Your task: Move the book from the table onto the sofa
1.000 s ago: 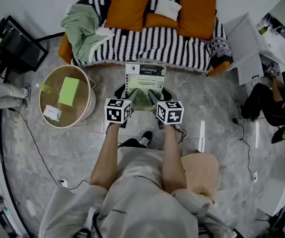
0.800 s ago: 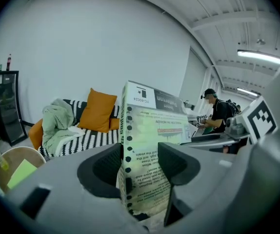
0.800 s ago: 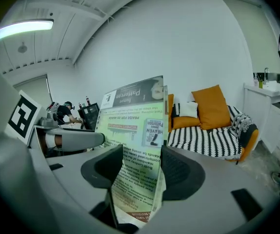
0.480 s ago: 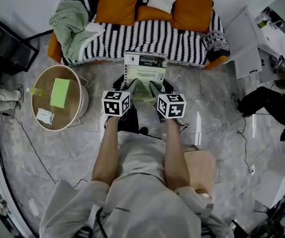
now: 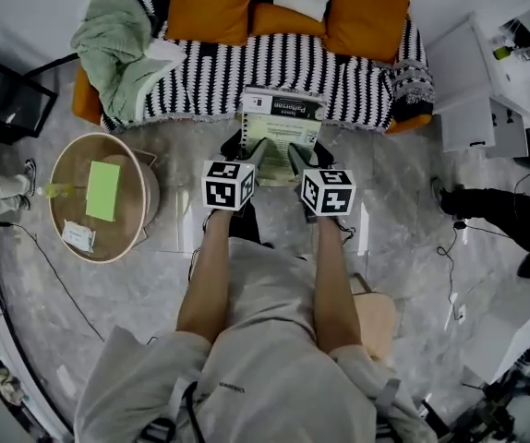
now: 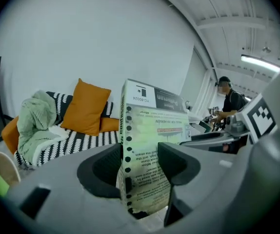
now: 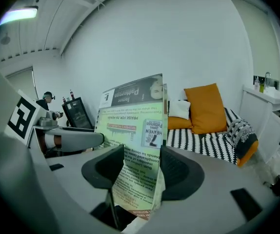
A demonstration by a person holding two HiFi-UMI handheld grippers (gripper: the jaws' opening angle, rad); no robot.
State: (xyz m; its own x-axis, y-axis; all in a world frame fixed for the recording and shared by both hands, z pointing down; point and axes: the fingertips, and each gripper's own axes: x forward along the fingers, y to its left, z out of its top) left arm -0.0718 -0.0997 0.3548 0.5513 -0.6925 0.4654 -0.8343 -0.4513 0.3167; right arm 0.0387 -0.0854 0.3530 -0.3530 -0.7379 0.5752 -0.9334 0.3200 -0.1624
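The left claw [image 6: 139, 165] and the right claw [image 7: 141, 172] are each clamping one near corner of the book [image 5: 282, 135]. The two-point hold is likely keeping the soft-covered book from sagging. The book is hanging in the air just in front of the sofa [image 5: 246, 67], cover up. The table [image 5: 136, 160] is standing to the sofa's front left, well apart from the book.

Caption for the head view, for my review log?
Left gripper and right gripper hold the book up before the striped sofa.

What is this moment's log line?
book: held aloft | left gripper: shut on book | right gripper: shut on book | sofa: ahead
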